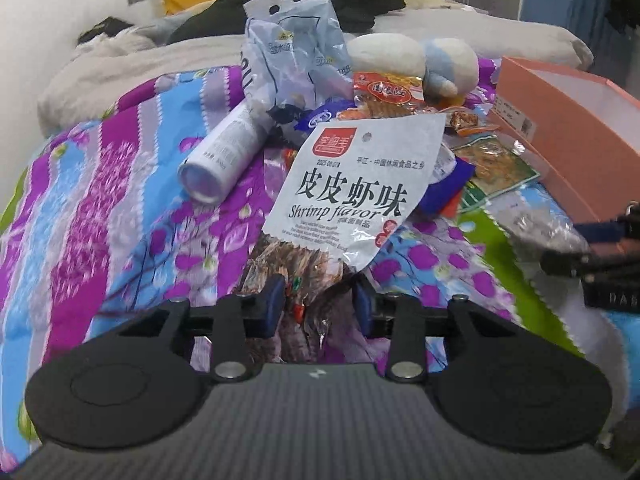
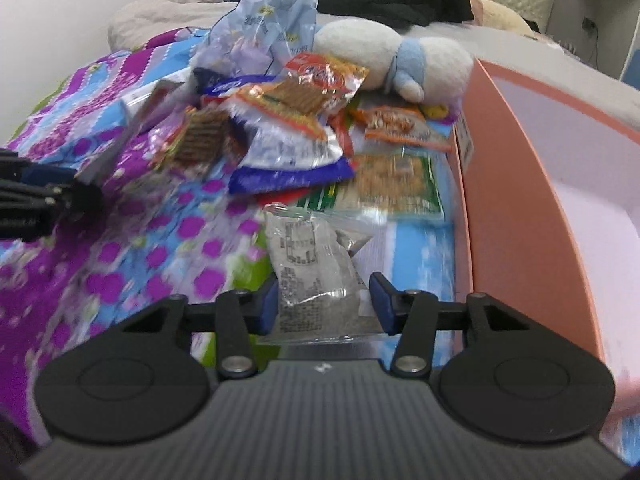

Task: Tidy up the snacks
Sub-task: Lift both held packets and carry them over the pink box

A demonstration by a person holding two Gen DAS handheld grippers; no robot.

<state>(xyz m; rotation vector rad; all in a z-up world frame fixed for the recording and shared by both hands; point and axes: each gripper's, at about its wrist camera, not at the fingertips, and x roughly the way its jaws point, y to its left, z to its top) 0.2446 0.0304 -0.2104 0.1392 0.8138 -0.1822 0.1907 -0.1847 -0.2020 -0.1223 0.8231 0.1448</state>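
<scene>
Left wrist view: the left gripper (image 1: 319, 300) is clamped on the lower end of a white shrimp-flavour packet (image 1: 352, 188), long axis pointing away, above the flowered bedspread (image 1: 100, 208). The right gripper (image 2: 323, 300) clamps a clear packet (image 2: 312, 272), lengthwise between pads, beside the pink box (image 2: 520, 208).

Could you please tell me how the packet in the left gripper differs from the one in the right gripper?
The shrimp flavor packet in the left gripper is opaque white with bold black lettering; the clear packet in the right gripper is transparent with small print. The first looks larger. Both are pinched at one end.
</scene>
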